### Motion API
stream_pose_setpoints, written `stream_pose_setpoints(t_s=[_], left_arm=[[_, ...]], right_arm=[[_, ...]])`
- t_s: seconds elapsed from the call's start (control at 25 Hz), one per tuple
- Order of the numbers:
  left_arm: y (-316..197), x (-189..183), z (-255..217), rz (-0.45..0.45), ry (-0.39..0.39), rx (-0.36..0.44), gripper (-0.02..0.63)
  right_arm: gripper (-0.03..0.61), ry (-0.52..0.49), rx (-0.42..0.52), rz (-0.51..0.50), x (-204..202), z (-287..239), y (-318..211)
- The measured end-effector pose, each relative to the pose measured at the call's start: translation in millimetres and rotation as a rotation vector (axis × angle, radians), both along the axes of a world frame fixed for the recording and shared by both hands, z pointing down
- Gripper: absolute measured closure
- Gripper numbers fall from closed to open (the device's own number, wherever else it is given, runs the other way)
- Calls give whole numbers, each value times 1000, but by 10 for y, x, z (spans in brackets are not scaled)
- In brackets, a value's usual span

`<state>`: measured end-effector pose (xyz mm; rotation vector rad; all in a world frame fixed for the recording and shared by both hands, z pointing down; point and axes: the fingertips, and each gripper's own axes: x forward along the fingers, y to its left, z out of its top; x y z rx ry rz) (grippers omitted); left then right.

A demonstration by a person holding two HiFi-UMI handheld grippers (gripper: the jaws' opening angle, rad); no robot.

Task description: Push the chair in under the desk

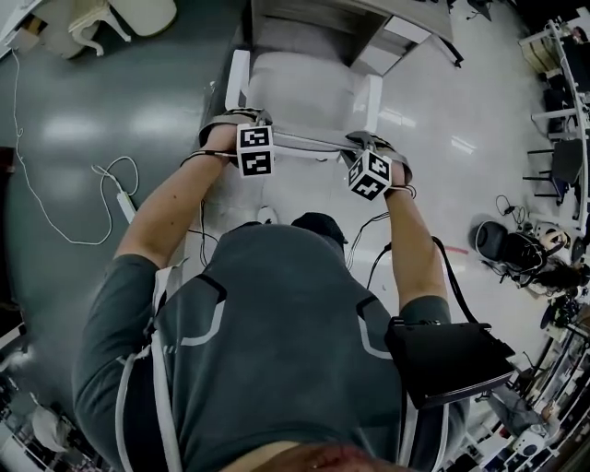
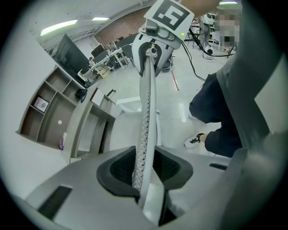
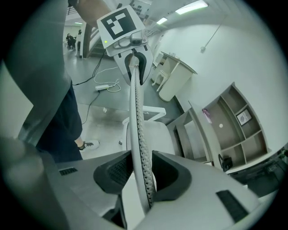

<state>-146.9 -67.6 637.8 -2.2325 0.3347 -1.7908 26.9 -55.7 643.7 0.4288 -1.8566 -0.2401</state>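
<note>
One chair (image 1: 304, 88) with two armrests (image 1: 238, 81) is set before one surface (image 1: 323, 23), with the seat's far edge close to the surface's near edge. Two hand-held grippers are counted. Open floor (image 1: 111, 101) is left on both sides of the chair; one cable (image 1: 37, 198) is seen lying left of it, well apart. The backrest (image 1: 309, 141) rim is pinched by the left hand-held gripper (image 2: 145, 173) near the chair's left corner and by the right hand-held gripper (image 3: 143, 173) near its right corner. Both forearms are held stretched toward the chair, roughly parallel.
</note>
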Motion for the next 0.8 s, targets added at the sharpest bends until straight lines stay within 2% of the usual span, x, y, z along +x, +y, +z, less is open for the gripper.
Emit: stream_pose_setpoints(t_s=[0.12,0.32,0.44,0.8], left_arm=[[-102,-64,-5,6,-7,-7,502],[-318,-102,-19,13,-8,59,500],[-424,-148,-30,1,-18,57,495],[-954,-88,39,-9,-41,67,495]], right_arm=[[441,3,-22,26,-55,2,-85],[439,2,-37,56,-99,2,-258],[437,1,-30,65,-139,-10,-361],[430,17,-100,117,-66,46,-856]])
